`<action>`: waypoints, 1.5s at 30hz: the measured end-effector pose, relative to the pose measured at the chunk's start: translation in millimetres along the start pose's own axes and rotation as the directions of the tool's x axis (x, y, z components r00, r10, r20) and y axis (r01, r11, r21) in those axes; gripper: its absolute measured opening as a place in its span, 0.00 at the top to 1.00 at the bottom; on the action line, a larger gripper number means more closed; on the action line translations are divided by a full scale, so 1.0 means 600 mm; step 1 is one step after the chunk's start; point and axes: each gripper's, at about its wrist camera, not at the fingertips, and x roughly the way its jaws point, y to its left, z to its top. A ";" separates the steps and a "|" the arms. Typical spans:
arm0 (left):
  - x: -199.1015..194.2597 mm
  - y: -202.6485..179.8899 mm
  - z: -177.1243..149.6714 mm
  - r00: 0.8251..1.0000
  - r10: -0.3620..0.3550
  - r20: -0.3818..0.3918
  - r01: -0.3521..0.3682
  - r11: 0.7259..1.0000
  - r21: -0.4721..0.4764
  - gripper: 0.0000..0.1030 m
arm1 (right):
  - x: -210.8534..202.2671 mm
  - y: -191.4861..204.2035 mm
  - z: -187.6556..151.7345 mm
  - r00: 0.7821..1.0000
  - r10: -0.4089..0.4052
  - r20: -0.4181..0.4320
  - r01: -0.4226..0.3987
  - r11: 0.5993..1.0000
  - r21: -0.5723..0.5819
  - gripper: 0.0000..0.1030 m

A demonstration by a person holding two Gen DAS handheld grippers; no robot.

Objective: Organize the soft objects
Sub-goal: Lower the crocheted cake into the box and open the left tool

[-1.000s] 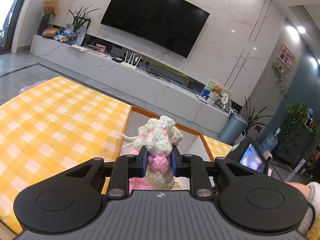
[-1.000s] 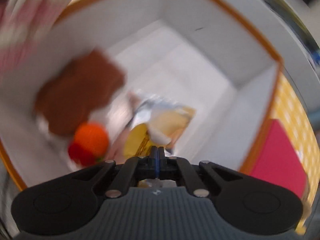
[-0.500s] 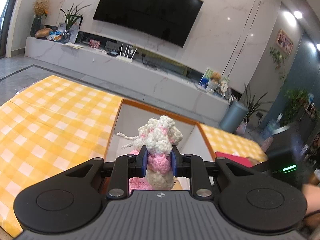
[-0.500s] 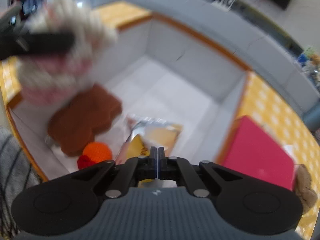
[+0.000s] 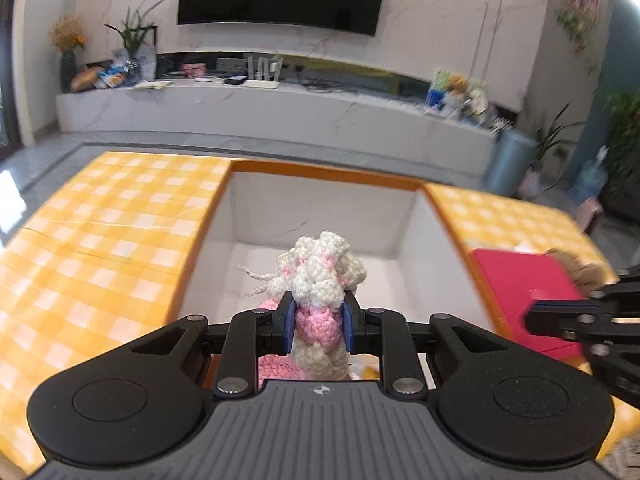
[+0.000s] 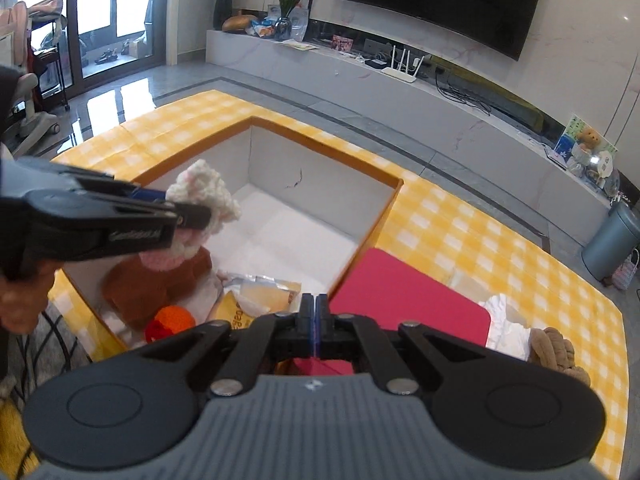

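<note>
My left gripper (image 5: 318,316) is shut on a white and pink crocheted toy (image 5: 320,276), held above the open white box (image 5: 320,208) with an orange rim. In the right wrist view the same toy (image 6: 204,192) hangs over the box's near left corner in the left gripper (image 6: 188,216). My right gripper (image 6: 314,312) is shut and holds nothing, above the box's right edge beside a red flat pad (image 6: 404,300). Inside the box lie a brown plush (image 6: 152,280), an orange and red ball (image 6: 170,320) and a yellow packet (image 6: 256,300).
The box (image 6: 320,184) sits sunk in a yellow checked tablecloth (image 6: 480,240). A tan plush (image 6: 556,352) and a white cloth (image 6: 506,320) lie right of the red pad. A hand (image 6: 24,304) holds the left gripper. A TV console stands beyond.
The left gripper swung to face the box squarely, with the toy still in it. The right gripper rose out of the box and now looks over its right edge and the red pad.
</note>
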 end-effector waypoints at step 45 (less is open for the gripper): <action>0.088 -0.045 0.014 0.955 0.084 -0.284 -0.084 0.996 0.012 0.32 | -0.023 -0.034 -0.030 0.997 -0.031 0.072 0.020 0.988 0.154 1.00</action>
